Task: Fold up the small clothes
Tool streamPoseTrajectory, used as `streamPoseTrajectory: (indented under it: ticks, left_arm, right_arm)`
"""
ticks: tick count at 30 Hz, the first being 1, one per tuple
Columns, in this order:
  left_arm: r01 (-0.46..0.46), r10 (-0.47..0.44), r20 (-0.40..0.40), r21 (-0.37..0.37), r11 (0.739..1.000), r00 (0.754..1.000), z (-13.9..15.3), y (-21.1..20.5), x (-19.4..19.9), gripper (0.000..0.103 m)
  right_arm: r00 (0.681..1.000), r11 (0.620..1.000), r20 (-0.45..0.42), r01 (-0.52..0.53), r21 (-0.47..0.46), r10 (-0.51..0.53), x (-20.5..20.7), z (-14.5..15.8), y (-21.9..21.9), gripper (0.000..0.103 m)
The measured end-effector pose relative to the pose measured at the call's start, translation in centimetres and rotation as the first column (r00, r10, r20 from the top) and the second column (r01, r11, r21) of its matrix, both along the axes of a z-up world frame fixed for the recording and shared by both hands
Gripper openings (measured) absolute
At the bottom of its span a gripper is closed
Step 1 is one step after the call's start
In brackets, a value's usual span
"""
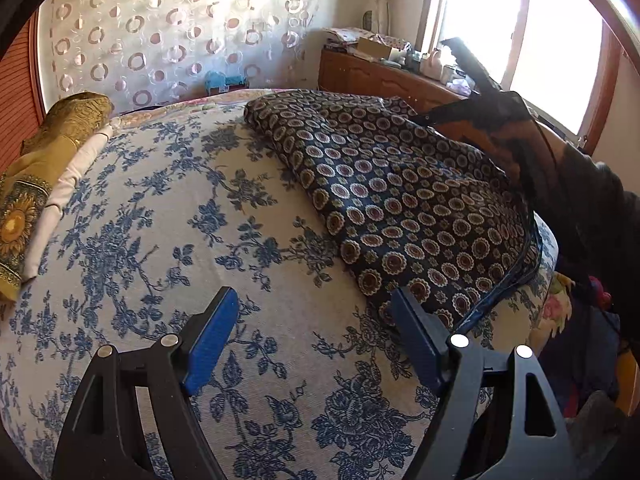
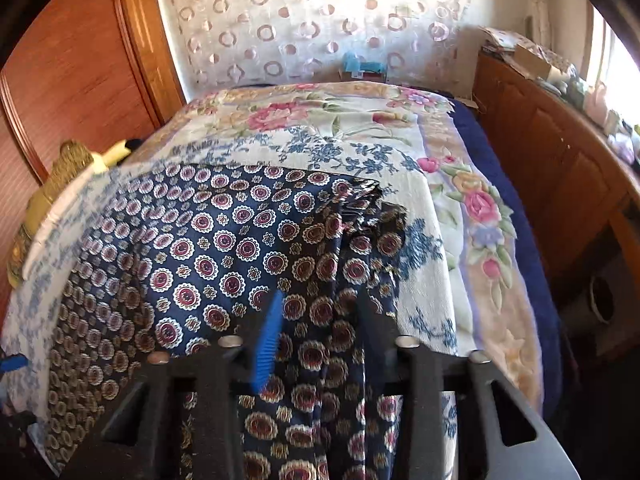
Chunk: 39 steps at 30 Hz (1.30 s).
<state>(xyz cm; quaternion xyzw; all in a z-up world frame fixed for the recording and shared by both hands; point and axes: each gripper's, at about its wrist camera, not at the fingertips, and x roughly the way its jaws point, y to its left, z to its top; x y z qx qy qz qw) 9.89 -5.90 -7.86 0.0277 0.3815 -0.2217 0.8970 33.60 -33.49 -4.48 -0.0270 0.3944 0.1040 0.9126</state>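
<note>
A dark navy garment with round medallion print (image 1: 400,196) lies folded on the blue-flowered bed cover (image 1: 168,216), toward the right. My left gripper (image 1: 312,332) is open and empty, low over the cover just left of the garment's near corner. In the right wrist view the same garment (image 2: 224,248) fills the foreground, with a fold of it running up between the fingers. My right gripper (image 2: 320,316) is open around that fold; the blue pad of its left finger (image 2: 266,344) shows, the right one is dark. The right gripper also shows in the left wrist view (image 1: 492,108), above the garment's far edge.
Yellow-green patterned cushions (image 1: 44,168) and a white roll lie along the bed's left edge. A wooden cabinet (image 1: 384,76) with clutter stands under the window at the right. A pink-flowered sheet (image 2: 476,216) and a blue blanket hang off the bed's right side. A wooden door (image 2: 80,72) is at left.
</note>
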Motion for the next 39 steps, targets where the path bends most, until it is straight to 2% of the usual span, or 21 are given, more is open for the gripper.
streamPoseTrajectory:
  ticks: [1, 3, 5, 7, 9, 10, 12, 13, 15, 17, 21, 25, 30, 35, 39]
  left_arm:
    - [0.001, -0.001, -0.001, 0.000, 1.000, 1.000, -0.1, 0.0, 0.0, 0.079]
    - [0.003, -0.003, -0.003, 0.000, 1.000, 1.000, -0.1, -0.1, 0.0, 0.079]
    - [0.002, -0.002, -0.005, -0.002, 1.000, 1.000, -0.3, -0.1, 0.0, 0.079]
    - [0.001, -0.002, -0.008, -0.005, 1.000, 1.000, -0.4, -0.1, 0.1, 0.079]
    - [0.004, -0.004, -0.009, -0.006, 1.000, 1.000, -0.4, -0.2, 0.0, 0.079]
    - [0.006, -0.006, -0.008, -0.006, 1.000, 1.000, -0.4, -0.3, 0.0, 0.079]
    - [0.010, -0.011, -0.005, -0.008, 1.000, 1.000, -0.3, -0.5, -0.2, 0.079]
    - [0.012, -0.012, -0.005, -0.008, 1.000, 1.000, -0.3, -0.5, -0.1, 0.079]
    - [0.016, -0.016, -0.003, -0.009, 1.000, 1.000, -0.3, -0.6, -0.3, 0.079]
    - [0.019, -0.019, -0.004, -0.009, 1.000, 1.000, -0.2, -0.7, -0.4, 0.079]
    - [0.022, -0.022, -0.003, -0.014, 1.000, 1.000, -0.3, -0.9, -0.5, 0.079]
    - [0.022, -0.022, -0.003, -0.019, 1.000, 1.000, -0.3, -1.2, -0.4, 0.079]
    - [0.029, -0.029, 0.003, -0.015, 0.999, 1.000, -0.2, -1.8, -0.6, 0.079]
    - [0.035, -0.035, 0.004, -0.004, 0.999, 0.999, -0.3, -2.4, -0.6, 0.079]
    - [0.044, -0.044, 0.005, 0.002, 0.999, 0.999, -0.5, -2.9, -0.7, 0.079]
  right_arm:
    - [1.000, 1.000, -0.002, -0.006, -0.025, 0.006, -0.1, 0.0, -0.3, 0.008]
    - [1.000, 0.998, 0.024, -0.005, -0.061, 0.006, -0.6, 0.3, -0.3, 0.002]
    - [0.993, 0.994, 0.096, 0.072, -0.082, -0.064, -1.5, 1.3, -1.1, 0.001]
    - [0.973, 0.978, 0.151, 0.187, -0.090, -0.172, -2.1, 2.5, -2.7, 0.001]
    - [0.963, 0.966, 0.160, 0.236, -0.110, -0.217, -2.1, 2.6, -3.3, 0.001]
    - [0.968, 0.968, 0.144, 0.222, -0.116, -0.205, -2.0, 2.5, -3.3, 0.001]
    - [0.973, 0.969, 0.122, 0.210, -0.128, -0.194, -2.2, 2.4, -3.2, 0.008]
    - [0.974, 0.970, 0.129, 0.204, -0.129, -0.187, -2.6, 2.5, -3.2, 0.022]
    - [0.979, 0.983, 0.141, 0.162, -0.089, -0.148, -3.7, 2.9, -3.3, 0.035]
    - [0.984, 0.990, 0.138, 0.125, -0.066, -0.116, -5.4, 2.6, -3.4, 0.042]
    - [0.991, 0.998, 0.126, 0.041, -0.039, -0.036, -10.2, 1.8, -4.0, 0.043]
    - [0.991, 0.998, 0.135, -0.011, -0.061, 0.019, -15.0, 0.2, -3.9, 0.043]
    - [0.988, 0.999, 0.153, 0.030, -0.034, -0.024, -18.6, -1.2, -5.4, 0.043]
    - [0.985, 0.996, 0.157, 0.061, 0.061, -0.070, -21.6, -1.8, -6.2, 0.043]
    - [0.985, 0.997, 0.158, 0.057, 0.047, -0.064, -23.6, -2.8, -5.8, 0.059]
